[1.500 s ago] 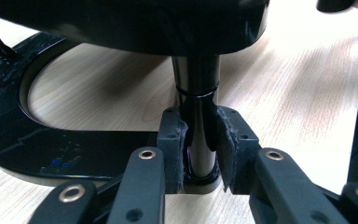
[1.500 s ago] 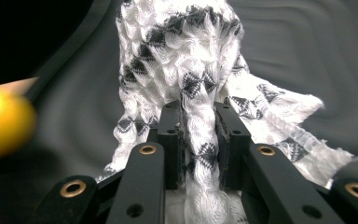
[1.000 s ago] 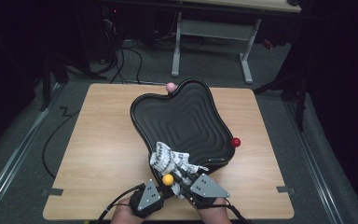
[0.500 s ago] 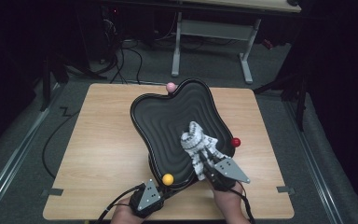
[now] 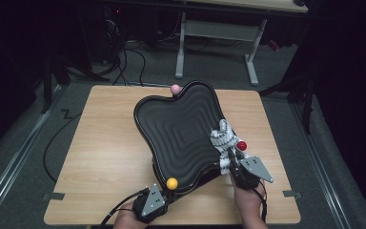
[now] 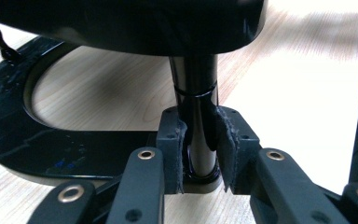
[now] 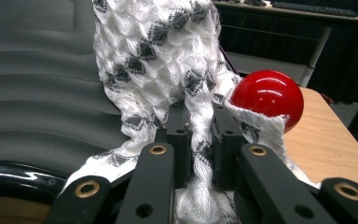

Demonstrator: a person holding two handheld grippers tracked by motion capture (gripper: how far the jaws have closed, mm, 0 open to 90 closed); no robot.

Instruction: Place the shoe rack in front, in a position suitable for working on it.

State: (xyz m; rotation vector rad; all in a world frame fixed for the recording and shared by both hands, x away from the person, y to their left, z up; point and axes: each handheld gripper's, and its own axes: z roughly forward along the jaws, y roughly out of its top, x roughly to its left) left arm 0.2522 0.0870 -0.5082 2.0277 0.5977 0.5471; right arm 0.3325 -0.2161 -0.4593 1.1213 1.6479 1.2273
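The right gripper [image 7: 199, 135] pinches a white patterned cloth [image 7: 168, 60] on the black tray's [image 5: 181, 124] right edge, touching a red ball [image 7: 268, 97], while the left gripper [image 6: 199, 144] clamps the tray's post [image 6: 196, 107] below a yellow ball [image 5: 172, 183].

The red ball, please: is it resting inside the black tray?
No, the red ball sits at the outer rim of the black tray, beside the patterned cloth.
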